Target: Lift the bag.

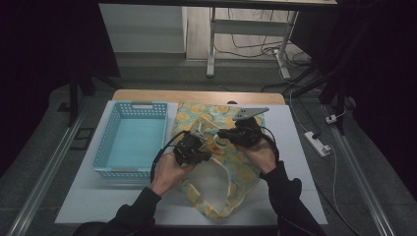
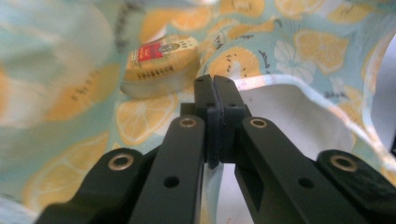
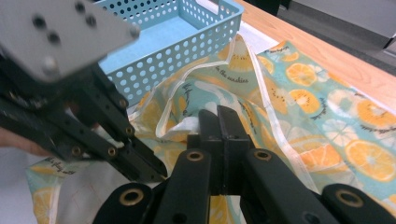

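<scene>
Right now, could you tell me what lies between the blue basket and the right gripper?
In the high view, the left gripper and the fruit-print bag lie between the blue basket and the right gripper.

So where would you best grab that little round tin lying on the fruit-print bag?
Take the tin across its low side wall, coming from above with jaws opened wide. It lies flat, label up, on the bag, so only the rim offers two opposing faces. Fabric bunches close around it and may get pinched.

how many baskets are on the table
1: the blue perforated basket sits on the table's left side, just left of the lemon-print bag. It looks empty. None seem hidden, though the bag's inside is partly unseen.
</scene>
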`<action>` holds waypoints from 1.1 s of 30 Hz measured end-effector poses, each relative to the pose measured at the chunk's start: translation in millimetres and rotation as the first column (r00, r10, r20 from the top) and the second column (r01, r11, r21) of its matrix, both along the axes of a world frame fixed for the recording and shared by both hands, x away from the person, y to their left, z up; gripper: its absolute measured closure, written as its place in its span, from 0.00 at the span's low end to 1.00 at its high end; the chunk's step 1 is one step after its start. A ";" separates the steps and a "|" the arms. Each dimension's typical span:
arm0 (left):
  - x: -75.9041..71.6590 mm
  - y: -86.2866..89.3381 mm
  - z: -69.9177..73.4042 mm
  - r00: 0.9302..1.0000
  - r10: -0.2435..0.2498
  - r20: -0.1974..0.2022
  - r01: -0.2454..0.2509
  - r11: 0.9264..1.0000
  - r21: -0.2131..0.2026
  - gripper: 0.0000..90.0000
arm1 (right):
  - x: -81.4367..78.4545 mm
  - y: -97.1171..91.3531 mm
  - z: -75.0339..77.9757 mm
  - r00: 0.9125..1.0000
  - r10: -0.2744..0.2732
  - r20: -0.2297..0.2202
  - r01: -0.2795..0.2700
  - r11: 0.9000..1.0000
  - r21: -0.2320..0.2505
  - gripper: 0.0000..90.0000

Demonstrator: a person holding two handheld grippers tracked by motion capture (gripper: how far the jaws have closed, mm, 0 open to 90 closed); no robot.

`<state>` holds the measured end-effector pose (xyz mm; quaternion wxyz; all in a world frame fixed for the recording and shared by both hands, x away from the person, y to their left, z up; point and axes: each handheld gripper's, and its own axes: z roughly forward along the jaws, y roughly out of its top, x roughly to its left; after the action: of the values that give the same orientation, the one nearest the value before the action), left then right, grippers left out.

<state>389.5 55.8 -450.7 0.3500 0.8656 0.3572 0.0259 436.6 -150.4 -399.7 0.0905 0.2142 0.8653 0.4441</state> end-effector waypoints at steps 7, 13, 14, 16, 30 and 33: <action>8.8 9.5 21.2 1.000 -0.010 -0.015 0.009 0.999 -0.051 1.00 | 1.8 -0.4 10.4 1.000 0.008 0.002 -0.008 1.000 -0.004 1.00; 15.8 14.2 35.4 0.999 -0.029 -0.019 0.028 0.997 -0.072 1.00 | 3.3 -0.8 20.4 1.000 0.012 0.006 -0.012 1.000 -0.004 1.00; 16.8 14.4 37.0 0.999 -0.030 -0.023 0.028 0.997 -0.078 1.00 | 3.4 -0.3 22.0 1.000 0.014 0.009 -0.014 1.000 -0.004 1.00; 19.0 16.0 40.5 0.999 -0.032 -0.025 0.029 0.996 -0.088 1.00 | 2.7 0.9 25.2 1.000 0.019 0.013 -0.019 1.000 -0.005 1.00; 29.3 32.5 75.6 0.999 -0.045 -0.002 0.044 0.986 -0.163 1.00 | 3.4 1.9 45.8 0.999 0.043 0.028 -0.043 0.999 0.029 1.00; 31.6 36.3 82.8 0.999 -0.043 0.003 0.043 0.983 -0.181 1.00 | 4.1 2.3 52.1 0.998 0.042 0.040 -0.043 0.999 0.026 1.00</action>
<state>421.1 92.0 -367.9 0.4275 0.8377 0.3394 -0.0149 440.7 -148.1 -347.5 0.0951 0.1881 0.8616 0.4617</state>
